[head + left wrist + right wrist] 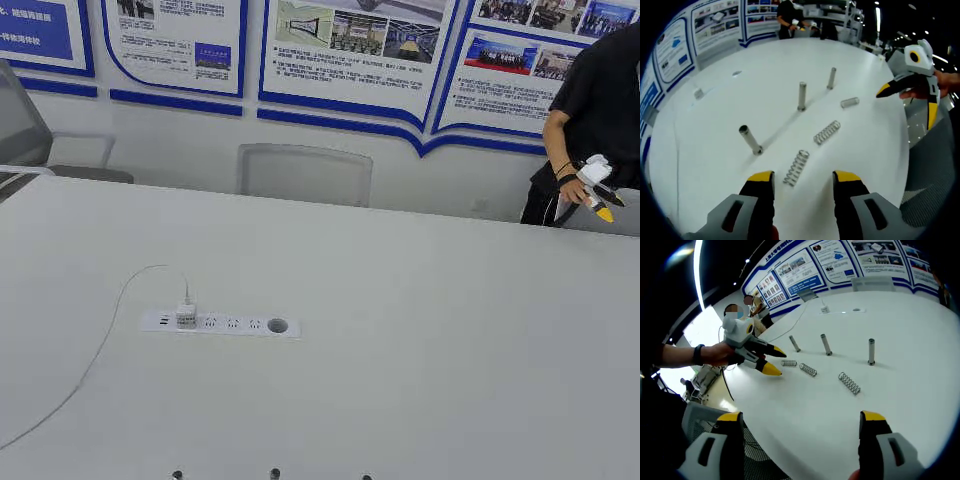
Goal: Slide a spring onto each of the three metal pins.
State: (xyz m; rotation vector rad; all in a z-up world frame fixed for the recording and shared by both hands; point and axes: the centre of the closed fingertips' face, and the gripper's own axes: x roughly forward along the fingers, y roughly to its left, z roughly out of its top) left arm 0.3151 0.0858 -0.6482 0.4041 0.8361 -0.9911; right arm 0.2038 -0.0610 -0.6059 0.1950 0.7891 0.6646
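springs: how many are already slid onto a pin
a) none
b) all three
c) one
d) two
a: the three springs lie flat on the table, and the three metal pins stand bare beside them.

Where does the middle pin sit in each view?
Head view: middle pin at the bottom edge, near the centre, only its top showing.
Left gripper view: upright, above centre, second in the row of three.
Right gripper view: upper middle, again the centre one of the row.
Shared landmark: the white charger plugged into the tabletop, beyond the pins.
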